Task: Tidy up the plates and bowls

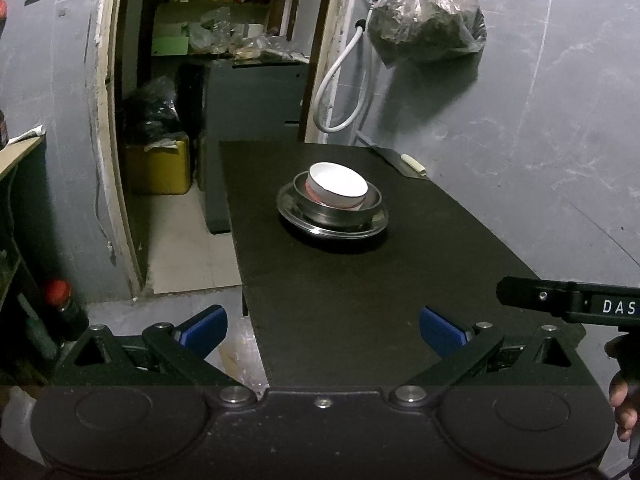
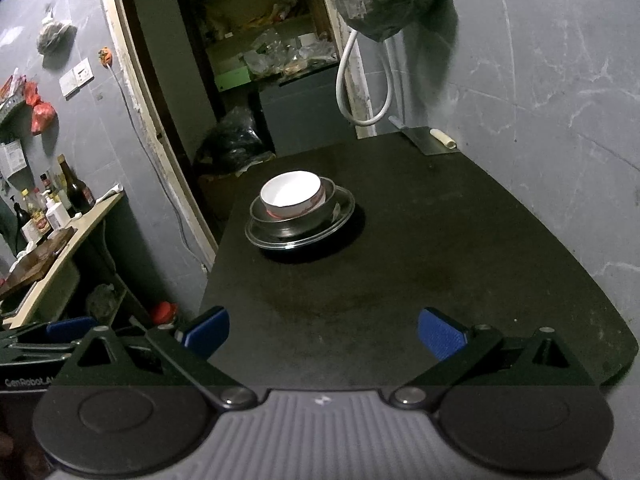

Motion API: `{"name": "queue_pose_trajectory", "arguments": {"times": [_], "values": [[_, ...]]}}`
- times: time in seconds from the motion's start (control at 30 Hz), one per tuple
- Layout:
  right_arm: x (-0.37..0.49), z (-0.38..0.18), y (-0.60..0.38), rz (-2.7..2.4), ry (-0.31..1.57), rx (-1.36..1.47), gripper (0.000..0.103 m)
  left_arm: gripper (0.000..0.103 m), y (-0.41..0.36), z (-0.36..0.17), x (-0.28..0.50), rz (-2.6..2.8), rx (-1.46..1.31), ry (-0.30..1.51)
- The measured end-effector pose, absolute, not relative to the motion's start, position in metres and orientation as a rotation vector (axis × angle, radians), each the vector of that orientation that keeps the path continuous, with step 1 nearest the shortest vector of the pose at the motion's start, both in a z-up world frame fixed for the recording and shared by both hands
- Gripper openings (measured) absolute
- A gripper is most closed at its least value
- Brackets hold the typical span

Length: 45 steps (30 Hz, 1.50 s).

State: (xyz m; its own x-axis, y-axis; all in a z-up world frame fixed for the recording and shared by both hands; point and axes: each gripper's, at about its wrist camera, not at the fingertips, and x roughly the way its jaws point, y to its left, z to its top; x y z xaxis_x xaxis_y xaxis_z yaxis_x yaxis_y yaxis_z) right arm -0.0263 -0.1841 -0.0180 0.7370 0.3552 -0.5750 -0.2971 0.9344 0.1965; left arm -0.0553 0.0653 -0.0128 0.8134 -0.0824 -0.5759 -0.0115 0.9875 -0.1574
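Note:
A white bowl [image 1: 339, 189] [image 2: 292, 197] sits nested in a steel bowl [image 1: 340, 210] [image 2: 298, 222], which stands on a steel plate [image 1: 296, 216] [image 2: 344, 208] on the black table [image 1: 360, 300] [image 2: 440, 260]. My left gripper [image 1: 323, 330] hangs open over the table's near left corner, well short of the stack, with nothing between its blue pads. My right gripper [image 2: 323, 332] is open too, near the front edge, empty. Part of the right gripper's body shows at the right edge of the left wrist view, and the left gripper's fingers [image 2: 72, 328] show at the lower left of the right wrist view.
A cleaver [image 1: 394, 156] [image 2: 430, 140] lies at the table's far right corner by the grey wall. A plastic bag [image 1: 426, 20] and a white hose [image 1: 340, 80] hang above it. A doorway with cluttered shelves opens behind. A counter with bottles [image 2: 52, 204] stands left.

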Motion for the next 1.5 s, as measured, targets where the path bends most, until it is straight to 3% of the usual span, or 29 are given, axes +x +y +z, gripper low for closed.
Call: {"name": "queue_pose_trajectory", "arguments": {"times": [1.5], "values": [[-0.0325,-0.0185,-0.1859,0.335,0.644,0.085,0.103,0.102,0.0715,-0.0157,-0.0530,-0.065,-0.173,0.618]]}}
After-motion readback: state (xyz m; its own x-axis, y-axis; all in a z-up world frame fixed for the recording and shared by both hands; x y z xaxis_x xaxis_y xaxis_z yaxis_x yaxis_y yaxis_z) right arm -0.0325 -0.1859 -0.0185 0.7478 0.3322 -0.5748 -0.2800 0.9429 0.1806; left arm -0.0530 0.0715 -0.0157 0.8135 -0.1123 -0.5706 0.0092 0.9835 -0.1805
